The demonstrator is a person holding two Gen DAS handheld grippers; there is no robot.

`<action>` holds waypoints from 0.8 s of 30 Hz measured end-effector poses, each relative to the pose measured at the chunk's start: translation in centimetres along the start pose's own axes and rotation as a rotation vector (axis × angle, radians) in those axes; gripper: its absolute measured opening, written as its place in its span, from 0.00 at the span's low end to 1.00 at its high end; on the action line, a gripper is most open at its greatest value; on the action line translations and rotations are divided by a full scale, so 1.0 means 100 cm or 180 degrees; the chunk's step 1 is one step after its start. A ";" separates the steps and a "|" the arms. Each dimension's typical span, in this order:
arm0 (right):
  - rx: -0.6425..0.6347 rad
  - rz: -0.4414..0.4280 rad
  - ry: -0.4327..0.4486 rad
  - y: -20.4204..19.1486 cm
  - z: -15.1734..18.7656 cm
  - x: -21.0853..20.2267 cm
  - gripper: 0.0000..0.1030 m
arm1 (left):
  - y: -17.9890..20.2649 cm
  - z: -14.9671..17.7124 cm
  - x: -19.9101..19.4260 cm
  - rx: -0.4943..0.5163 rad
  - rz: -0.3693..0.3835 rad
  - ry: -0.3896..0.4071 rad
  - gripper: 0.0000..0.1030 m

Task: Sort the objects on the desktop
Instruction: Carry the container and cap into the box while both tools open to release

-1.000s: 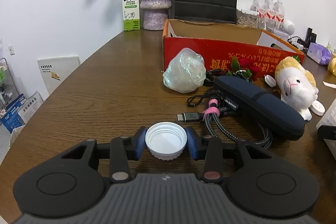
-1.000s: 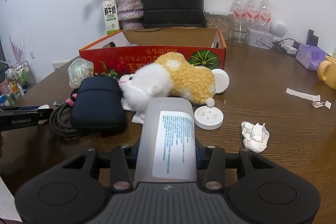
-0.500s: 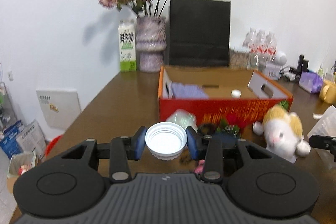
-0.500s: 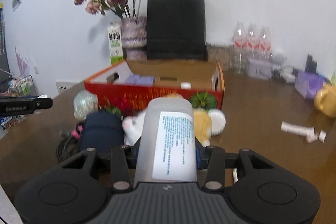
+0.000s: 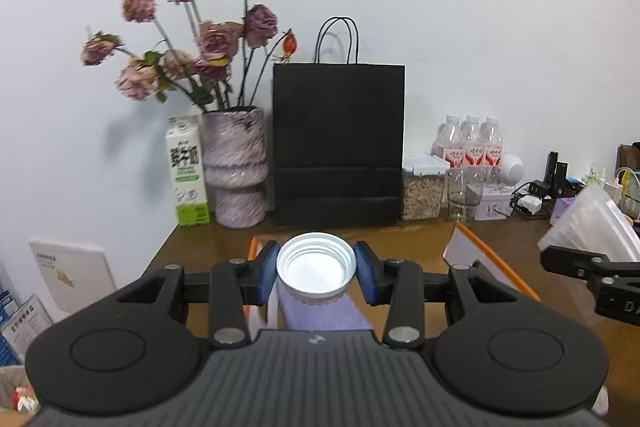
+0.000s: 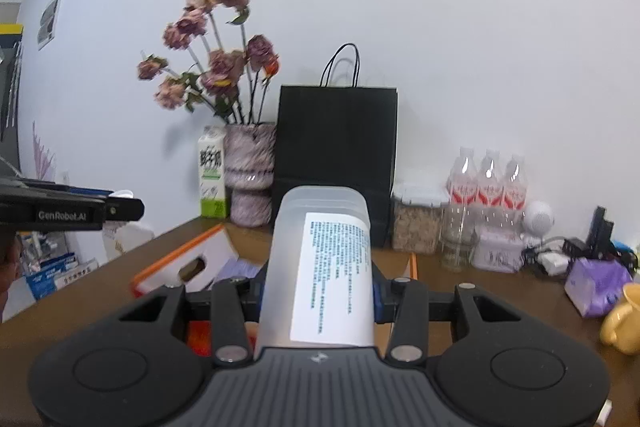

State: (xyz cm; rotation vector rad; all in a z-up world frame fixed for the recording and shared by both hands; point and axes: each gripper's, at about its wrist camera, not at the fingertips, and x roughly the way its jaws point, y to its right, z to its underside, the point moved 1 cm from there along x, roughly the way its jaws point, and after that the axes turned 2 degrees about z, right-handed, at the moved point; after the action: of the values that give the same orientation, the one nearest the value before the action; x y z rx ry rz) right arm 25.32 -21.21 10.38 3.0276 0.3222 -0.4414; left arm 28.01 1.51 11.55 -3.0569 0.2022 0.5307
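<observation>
My left gripper (image 5: 316,273) is shut on a white screw cap (image 5: 316,269), its hollow side facing the camera, held in the air over the orange cardboard box (image 5: 494,261). A purple item (image 5: 324,313) lies inside the box below the cap. My right gripper (image 6: 318,289) is shut on a translucent plastic bottle (image 6: 320,267) with a white printed label, also raised over the box (image 6: 180,261). In the left wrist view the bottle (image 5: 592,223) and the right gripper's finger (image 5: 588,265) show at the right edge. The left gripper (image 6: 116,207) shows at the left of the right wrist view.
Along the back wall stand a milk carton (image 5: 187,171), a vase of dried roses (image 5: 236,171), a black paper bag (image 5: 338,147), a lidded food container (image 5: 423,189), a glass (image 5: 464,195) and water bottles (image 5: 472,143). A purple packet (image 6: 596,287) and yellow mug (image 6: 624,319) lie right.
Both grippers have risen from low over the table to above the box, each keeping its grip. The plush toy, pouch and cables have dropped out of view.
</observation>
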 end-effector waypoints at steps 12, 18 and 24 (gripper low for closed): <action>-0.0035 0.0155 -0.0468 0.025 -0.040 0.145 0.41 | 0.025 -0.031 0.117 0.0215 -0.0055 -0.0452 0.40; 0.0028 0.0257 -0.0869 0.035 -0.025 0.202 0.41 | 0.017 -0.014 0.183 0.0183 -0.0143 -0.0927 0.40; 0.0002 0.0322 -0.1270 0.039 -0.009 0.250 0.41 | 0.007 0.006 0.237 0.0200 -0.0222 -0.1343 0.40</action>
State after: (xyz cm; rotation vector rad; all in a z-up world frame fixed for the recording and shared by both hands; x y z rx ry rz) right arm 49.85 -19.99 4.19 2.8453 0.1408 -1.0100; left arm 49.82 -2.03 2.98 -2.7936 0.0948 1.1156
